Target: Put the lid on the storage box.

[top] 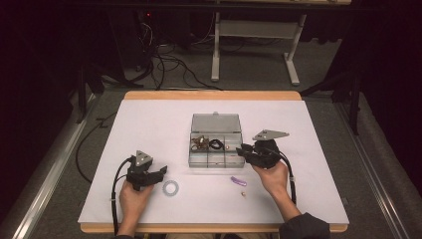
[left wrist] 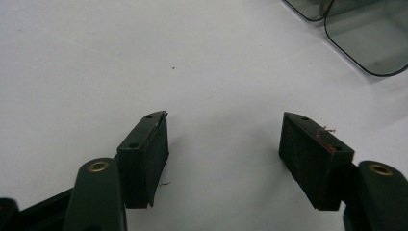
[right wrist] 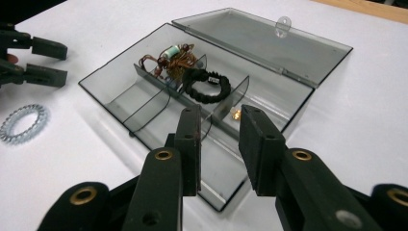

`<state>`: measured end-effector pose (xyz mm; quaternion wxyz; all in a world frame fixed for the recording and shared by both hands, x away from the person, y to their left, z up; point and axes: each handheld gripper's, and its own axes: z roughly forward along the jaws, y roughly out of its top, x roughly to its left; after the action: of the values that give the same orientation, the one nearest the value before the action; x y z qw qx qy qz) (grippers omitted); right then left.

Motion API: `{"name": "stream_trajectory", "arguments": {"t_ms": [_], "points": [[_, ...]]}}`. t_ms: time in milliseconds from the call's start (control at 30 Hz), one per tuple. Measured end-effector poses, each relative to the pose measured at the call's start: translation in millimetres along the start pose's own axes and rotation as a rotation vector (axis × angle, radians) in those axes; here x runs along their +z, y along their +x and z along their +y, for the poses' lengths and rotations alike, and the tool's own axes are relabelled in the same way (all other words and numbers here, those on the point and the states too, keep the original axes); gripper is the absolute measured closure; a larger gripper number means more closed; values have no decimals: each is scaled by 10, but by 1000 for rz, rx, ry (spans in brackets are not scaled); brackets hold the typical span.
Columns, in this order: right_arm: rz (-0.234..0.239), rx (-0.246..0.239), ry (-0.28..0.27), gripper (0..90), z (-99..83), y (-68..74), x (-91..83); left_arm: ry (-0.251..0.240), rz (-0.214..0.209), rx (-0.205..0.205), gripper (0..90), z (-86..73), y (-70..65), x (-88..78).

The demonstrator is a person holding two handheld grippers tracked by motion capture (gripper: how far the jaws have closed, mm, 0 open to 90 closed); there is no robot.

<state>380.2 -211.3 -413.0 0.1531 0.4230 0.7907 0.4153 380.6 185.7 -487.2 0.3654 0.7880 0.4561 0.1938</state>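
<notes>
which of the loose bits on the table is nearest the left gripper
The silvery ring, just right of the left gripper; the purple piece and small brass bit lie nearer the right hand.

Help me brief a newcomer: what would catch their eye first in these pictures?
The open grey compartment box at mid-table, lid folded back, with a tangle of copper-coloured wire and a black ring in its far compartments. The right gripper hovers at its near edge, jaws apart and empty. A silvery ring lies on the white table beside the open left gripper.
</notes>
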Motion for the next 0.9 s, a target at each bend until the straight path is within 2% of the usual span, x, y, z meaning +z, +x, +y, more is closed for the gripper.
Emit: {"name": "stream_trajectory", "arguments": {"t_ms": [333, 567, 900], "points": [[1, 35, -19, 711, -311, 1, -139, 0, 1, 1, 348, 0, -1, 0], [8, 29, -46, 710, -451, 45, -235, 0, 2, 1, 349, 0, -2, 0], [13, 48, -70, 711, -706, 104, -361, 0, 3, 3, 349, 0, -2, 0]]}}
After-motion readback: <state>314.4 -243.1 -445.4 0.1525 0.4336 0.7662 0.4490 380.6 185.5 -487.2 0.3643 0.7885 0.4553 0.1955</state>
